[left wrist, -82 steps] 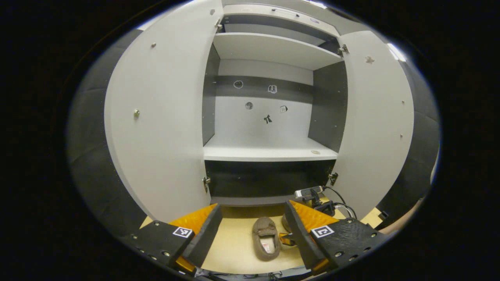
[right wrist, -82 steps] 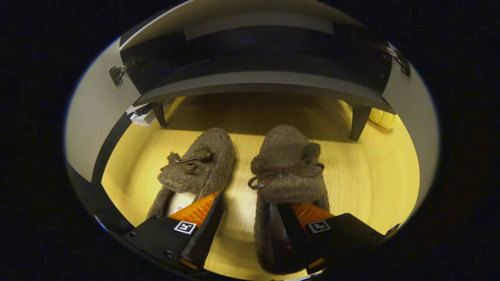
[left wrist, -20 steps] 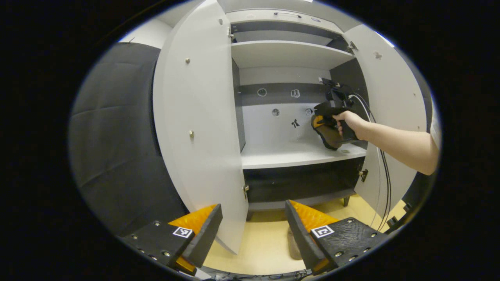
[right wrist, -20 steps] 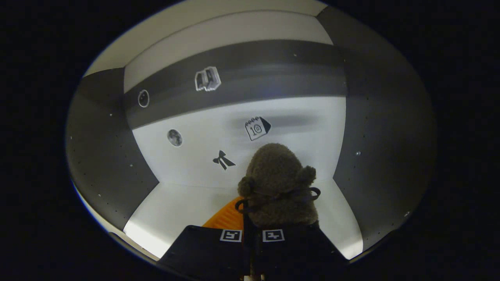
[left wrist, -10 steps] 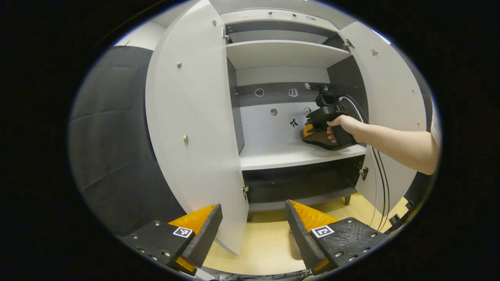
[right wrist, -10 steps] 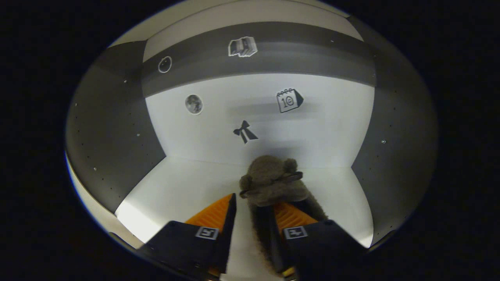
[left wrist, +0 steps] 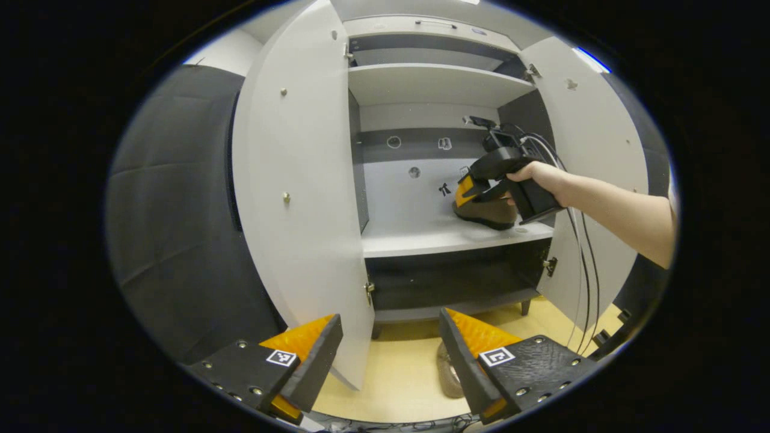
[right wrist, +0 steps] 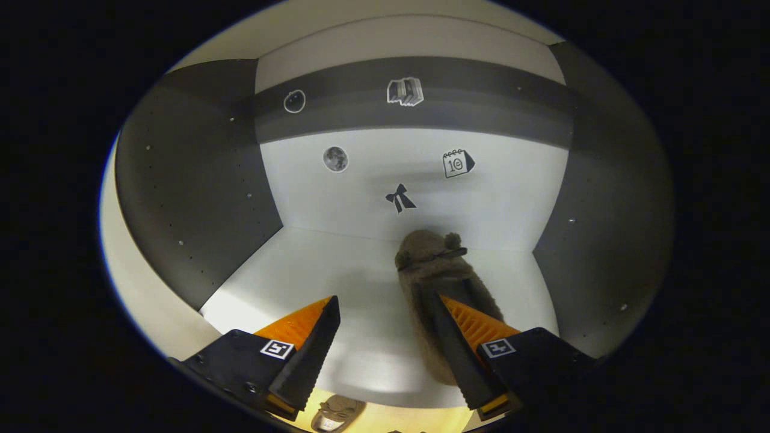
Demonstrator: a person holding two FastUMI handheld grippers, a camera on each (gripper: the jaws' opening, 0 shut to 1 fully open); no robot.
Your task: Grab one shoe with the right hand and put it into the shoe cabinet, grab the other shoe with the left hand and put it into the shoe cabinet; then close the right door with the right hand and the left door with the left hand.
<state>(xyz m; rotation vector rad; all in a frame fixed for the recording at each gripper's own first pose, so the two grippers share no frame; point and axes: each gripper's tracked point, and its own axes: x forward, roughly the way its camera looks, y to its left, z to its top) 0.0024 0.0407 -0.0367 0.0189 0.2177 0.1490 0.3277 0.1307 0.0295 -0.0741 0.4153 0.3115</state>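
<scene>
Spreading wide, my right gripper [right wrist: 385,337] hangs at the front edge of the white middle shelf [right wrist: 313,282] of the grey-and-white shoe cabinet [left wrist: 421,90], fingers apart and clamped on nothing. One fuzzy brown slipper with a bow [right wrist: 439,282] lies on that shelf toward its right rear corner, toe to the back wall, its heel beside my right-hand finger [right wrist: 448,343]; I cannot tell if they touch. My left gripper [left wrist: 391,355] is held low outside, fingers apart, empty, over the yellow wooden floor [left wrist: 397,373], where the other brown slipper [left wrist: 448,376] lies near the cabinet's front edge. Both white doors, left [left wrist: 295,180] and right [left wrist: 595,150], stand open.
</scene>
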